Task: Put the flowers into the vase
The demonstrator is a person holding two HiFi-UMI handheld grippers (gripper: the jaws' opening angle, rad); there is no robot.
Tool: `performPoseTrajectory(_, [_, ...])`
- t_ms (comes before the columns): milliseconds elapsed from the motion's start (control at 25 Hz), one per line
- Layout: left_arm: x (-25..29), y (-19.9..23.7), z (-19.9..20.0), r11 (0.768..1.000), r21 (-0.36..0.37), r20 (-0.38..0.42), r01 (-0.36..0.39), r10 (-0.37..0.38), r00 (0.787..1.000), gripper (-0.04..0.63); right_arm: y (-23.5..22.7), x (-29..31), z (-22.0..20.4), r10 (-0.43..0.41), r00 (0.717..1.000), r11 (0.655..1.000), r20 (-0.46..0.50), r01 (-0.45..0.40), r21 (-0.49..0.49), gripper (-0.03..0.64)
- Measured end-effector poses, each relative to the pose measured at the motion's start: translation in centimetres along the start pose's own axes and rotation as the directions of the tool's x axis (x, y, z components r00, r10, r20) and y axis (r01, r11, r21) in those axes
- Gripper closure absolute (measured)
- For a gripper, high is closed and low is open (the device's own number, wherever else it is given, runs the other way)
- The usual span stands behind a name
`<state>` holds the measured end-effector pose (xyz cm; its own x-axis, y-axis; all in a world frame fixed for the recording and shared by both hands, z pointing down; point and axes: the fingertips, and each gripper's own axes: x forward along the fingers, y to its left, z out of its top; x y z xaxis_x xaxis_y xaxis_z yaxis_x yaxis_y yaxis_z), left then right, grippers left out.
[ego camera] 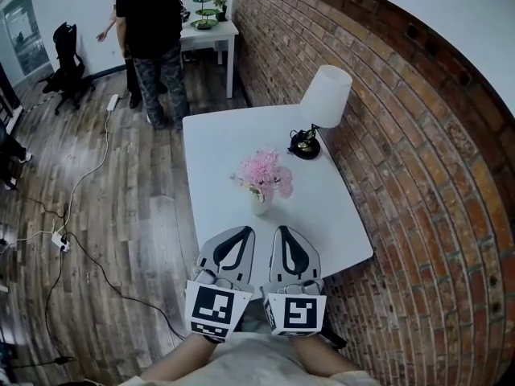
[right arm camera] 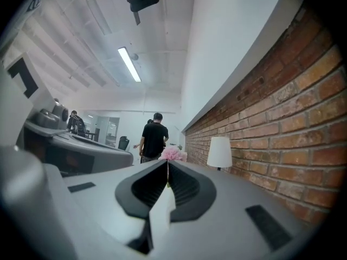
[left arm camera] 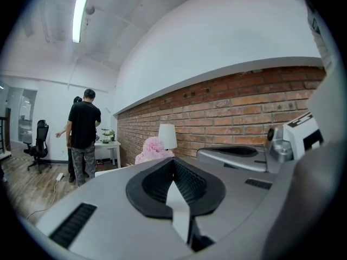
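Note:
Pink flowers (ego camera: 264,173) stand in a small white vase (ego camera: 259,205) at the middle of the white table (ego camera: 338,215). Both grippers hover side by side over the table's near edge, short of the vase and apart from it. My left gripper (ego camera: 241,231) has its jaws together with nothing between them. My right gripper (ego camera: 286,230) is likewise shut and empty. In the left gripper view the flowers (left arm camera: 153,147) rise just beyond the closed left gripper (left arm camera: 173,161). In the right gripper view the flowers (right arm camera: 172,154) show over the closed right gripper (right arm camera: 167,162).
A white-shaded lamp (ego camera: 323,100) stands on the table's far right, by the brick wall (ego camera: 418,159). A person in a black shirt (ego camera: 153,22) stands beyond the table near a white side table (ego camera: 211,30). An office chair (ego camera: 68,64) and cables (ego camera: 76,187) are on the wooden floor at left.

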<state>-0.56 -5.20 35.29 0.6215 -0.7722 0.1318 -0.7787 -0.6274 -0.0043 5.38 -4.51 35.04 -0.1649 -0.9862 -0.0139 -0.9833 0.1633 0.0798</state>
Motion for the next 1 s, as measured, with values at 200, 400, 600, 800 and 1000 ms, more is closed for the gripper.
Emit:
performPoseTrajectory(200, [-1.8, -2.7, 0.4, 0.999, -0.01, 0.007, -0.039, 0.039, 0.999, 0.587, -0.3, -3.0, 0.5, 0.055, 0.998, 0.998, -0.008, -0.055, 0.007, 0.604])
performPoseTrajectory(400, [-2.8, -4.2, 0.6, 0.998, -0.017, 0.011, -0.059, 0.059, 0.998, 0.587, 0.0, -4.9, 0.9, 0.092, 0.996, 0.996, -0.011, -0.092, 0.002, 0.604])
performPoseTrajectory(600, [-3.5, -4.4, 0.6, 0.998, -0.003, 0.008, -0.056, 0.056, 0.998, 0.588, 0.4, -5.6, 1.5, 0.101, 0.995, 0.995, 0.004, -0.101, 0.009, 0.604])
performPoseTrajectory(800, [-4.3, -4.4, 1.1, 0.999, -0.001, 0.027, -0.047, 0.047, 0.999, 0.588, 1.1, -5.9, 2.0, 0.099, 0.995, 0.995, 0.009, -0.099, 0.011, 0.607])
performPoseTrajectory(1000, [-4.8, -4.4, 1.2, 0.999, -0.007, 0.037, -0.035, 0.035, 0.999, 0.588, 1.7, -6.3, 1.9, 0.09, 0.996, 0.996, 0.006, -0.09, 0.011, 0.609])
